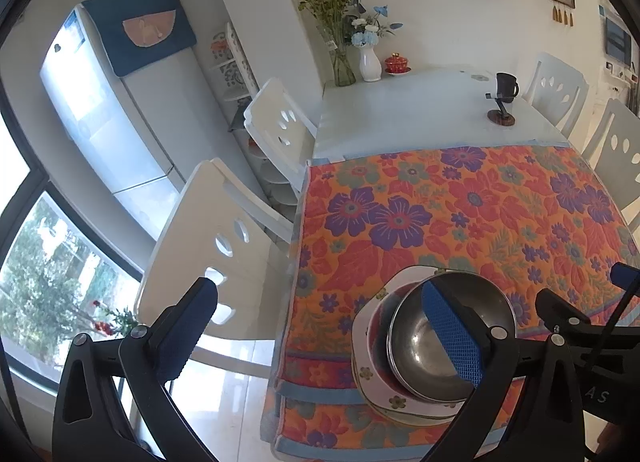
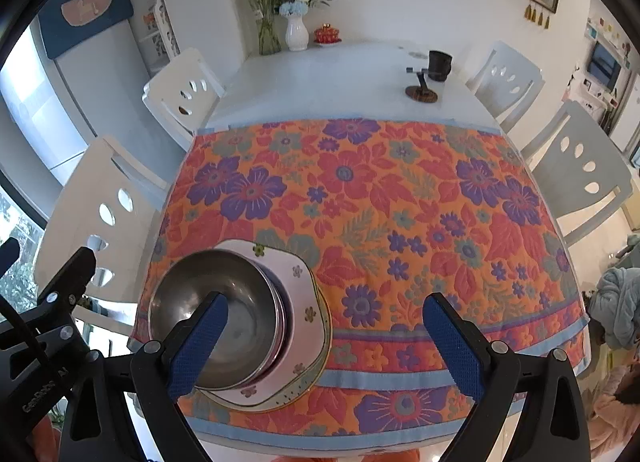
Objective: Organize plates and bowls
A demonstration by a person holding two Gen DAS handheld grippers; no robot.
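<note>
A steel bowl (image 2: 224, 314) sits nested on top of a stack: under it another bowl with a reddish rim (image 2: 280, 326), then white flower-printed plates (image 2: 308, 302) with clipped corners. The stack rests on the floral cloth (image 2: 400, 202), close to the cloth's near edge and toward its left corner. The cloth covers the near half of a white table (image 2: 340, 78).

The left gripper (image 1: 320, 334) has its jaws wide apart and holds nothing; one blue pad hangs over the steel bowl (image 1: 448, 334) as seen from the left wrist, the other is out past the table edge, in front of a white chair (image 1: 224, 230). The right gripper (image 2: 324, 338) is likewise spread wide and empty, one pad over the bowl's near rim, the other above bare cloth to the right of the stack. Whether any pad touches the bowl cannot be told.

At the far end of the table, well apart from the stack, stand a white vase of flowers (image 2: 297, 32), a red lidded cup (image 2: 327, 34) and a dark mug (image 2: 440, 64).
</note>
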